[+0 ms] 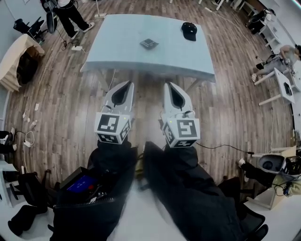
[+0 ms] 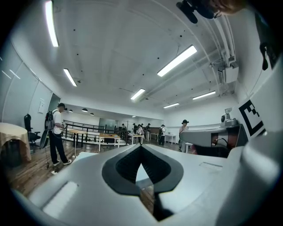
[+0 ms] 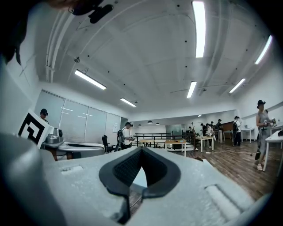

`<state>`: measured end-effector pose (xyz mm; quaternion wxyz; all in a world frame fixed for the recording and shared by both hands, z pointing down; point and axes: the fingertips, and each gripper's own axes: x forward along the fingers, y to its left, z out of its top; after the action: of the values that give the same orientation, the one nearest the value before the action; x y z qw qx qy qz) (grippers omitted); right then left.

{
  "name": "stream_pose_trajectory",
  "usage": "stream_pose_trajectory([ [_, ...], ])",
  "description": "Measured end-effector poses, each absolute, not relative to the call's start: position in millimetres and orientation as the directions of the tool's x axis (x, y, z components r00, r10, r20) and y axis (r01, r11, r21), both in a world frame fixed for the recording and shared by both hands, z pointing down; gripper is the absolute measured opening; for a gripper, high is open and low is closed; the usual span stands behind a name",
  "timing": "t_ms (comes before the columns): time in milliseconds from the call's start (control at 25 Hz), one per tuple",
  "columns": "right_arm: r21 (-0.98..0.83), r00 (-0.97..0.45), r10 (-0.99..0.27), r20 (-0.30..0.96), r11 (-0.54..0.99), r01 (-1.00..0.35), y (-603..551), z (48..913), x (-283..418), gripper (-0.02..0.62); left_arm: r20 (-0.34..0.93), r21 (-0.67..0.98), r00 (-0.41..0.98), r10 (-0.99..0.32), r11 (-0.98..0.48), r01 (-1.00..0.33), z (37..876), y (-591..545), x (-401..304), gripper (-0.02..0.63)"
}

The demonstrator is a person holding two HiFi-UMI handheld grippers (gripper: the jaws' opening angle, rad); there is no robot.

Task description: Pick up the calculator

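Note:
The calculator [image 1: 148,44], small, dark and square, lies on the pale blue table [image 1: 117,52] a good way ahead of me. My left gripper [image 1: 129,83] and right gripper [image 1: 168,84] are held side by side over the wooden floor, short of the table's near edge and pointing toward it. Both are shut, with nothing between the jaws. In the left gripper view the left gripper [image 2: 141,145] has its tips meeting. The right gripper [image 3: 141,148] looks the same in the right gripper view. The calculator is hidden in both gripper views.
A black cap [image 1: 189,30] lies on the table's far right. A person [image 1: 70,14] stands beyond the table's left corner, near a power strip [image 1: 76,47] on the floor. A draped table [image 1: 14,54] stands at the left, white desks [image 1: 284,87] at the right.

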<state>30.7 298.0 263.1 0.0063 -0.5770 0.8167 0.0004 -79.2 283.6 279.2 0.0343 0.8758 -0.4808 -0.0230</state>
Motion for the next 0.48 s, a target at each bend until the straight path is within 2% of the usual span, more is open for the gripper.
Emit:
stream_pose_trajectory([
  [480,-0.038,-0.372,-0.928,0.019,0.371,-0.928,317.7,284.8,57.4,-0.003,0.025,0.096,0.509,-0.86,-0.505,-0.858,299.2,306.3,-56.8,-0.003],
])
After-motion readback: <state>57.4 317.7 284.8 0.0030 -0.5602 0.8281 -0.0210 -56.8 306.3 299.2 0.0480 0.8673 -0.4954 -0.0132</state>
